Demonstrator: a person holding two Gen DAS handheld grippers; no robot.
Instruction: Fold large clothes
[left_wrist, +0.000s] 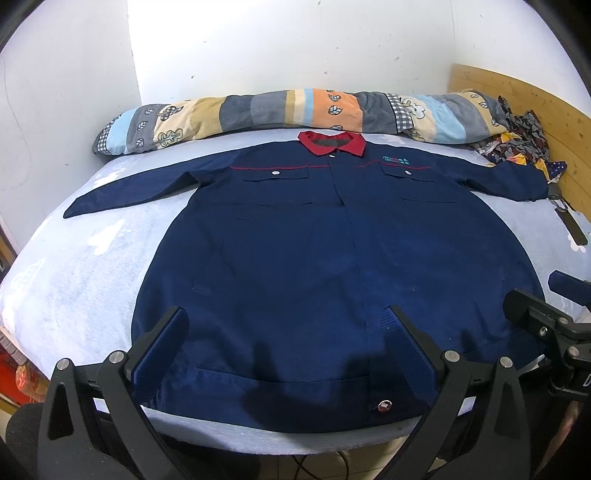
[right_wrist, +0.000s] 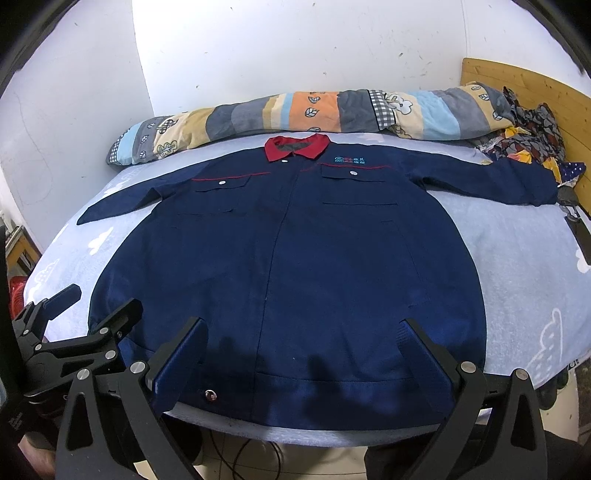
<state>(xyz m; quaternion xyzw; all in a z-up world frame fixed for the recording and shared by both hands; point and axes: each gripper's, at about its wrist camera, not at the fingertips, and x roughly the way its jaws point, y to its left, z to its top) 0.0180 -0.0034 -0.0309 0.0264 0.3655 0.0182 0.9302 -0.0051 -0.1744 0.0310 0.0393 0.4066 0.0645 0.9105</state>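
Left claw (left_wrist: 284, 332) and right claw (right_wrist: 306, 341), both spread wide and holding nothing, poised over the hem of the jacket (left_wrist: 314, 258). Jacket lies flat, front up, sleeves outstretched, on the bed (left_wrist: 85, 273), collar toward the rolled quilt (left_wrist: 277, 110). No fold yet made; all folding remains.

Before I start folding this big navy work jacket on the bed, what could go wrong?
1. The right sleeve reaches the patterned clothes pile and black strap; folding may drag them along.
2. The navy jacket's hem lies at the bed edge, so it might slide off.
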